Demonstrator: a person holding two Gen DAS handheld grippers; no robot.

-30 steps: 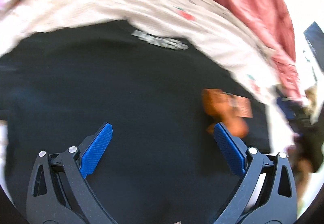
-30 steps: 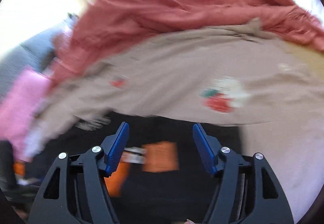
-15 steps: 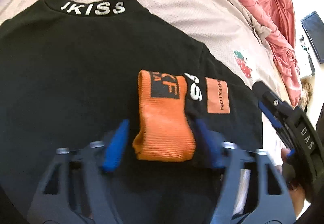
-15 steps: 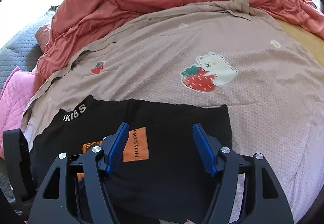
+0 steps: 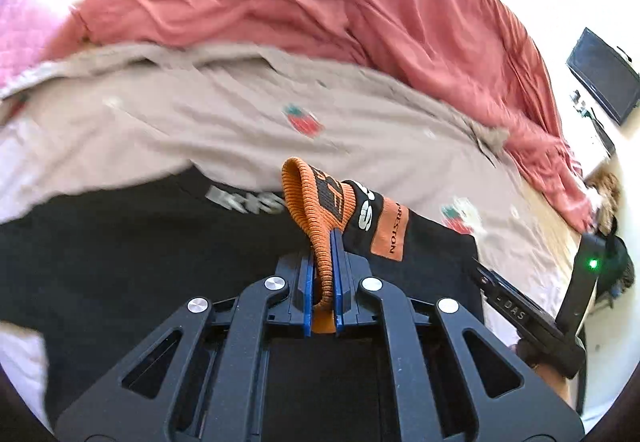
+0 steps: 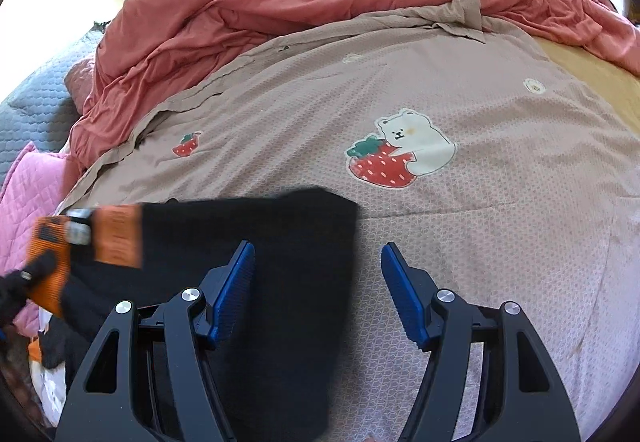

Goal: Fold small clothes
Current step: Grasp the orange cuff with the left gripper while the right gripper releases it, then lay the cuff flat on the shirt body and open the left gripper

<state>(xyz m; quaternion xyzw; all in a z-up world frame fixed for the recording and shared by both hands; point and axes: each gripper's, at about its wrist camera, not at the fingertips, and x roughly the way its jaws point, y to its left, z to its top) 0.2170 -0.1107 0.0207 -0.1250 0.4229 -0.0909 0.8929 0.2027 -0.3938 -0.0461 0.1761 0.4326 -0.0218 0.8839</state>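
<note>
Left wrist view: left gripper [image 5: 323,274] clamped tight on the black sweater's [image 5: 120,262] orange cuff [image 5: 316,210], centre frame. Right gripper [image 6: 316,282] jaws apart, straddling the sweater's edge on the strawberry bedspread [image 6: 500,242].

Orange patch [image 5: 390,226] on black sleeve: "RESTON", the letters before it hidden by a fold.
Black garment collar [image 5: 244,198]: white lettering, blurred, unreadable.
Sleeve beside orange cuff [image 5: 316,202]: large white letters, only partly seen, perhaps "S".
Right gripper body [image 5: 516,312], at right: "DAS".
Right wrist view: patch text blurred, unreadable.
</note>
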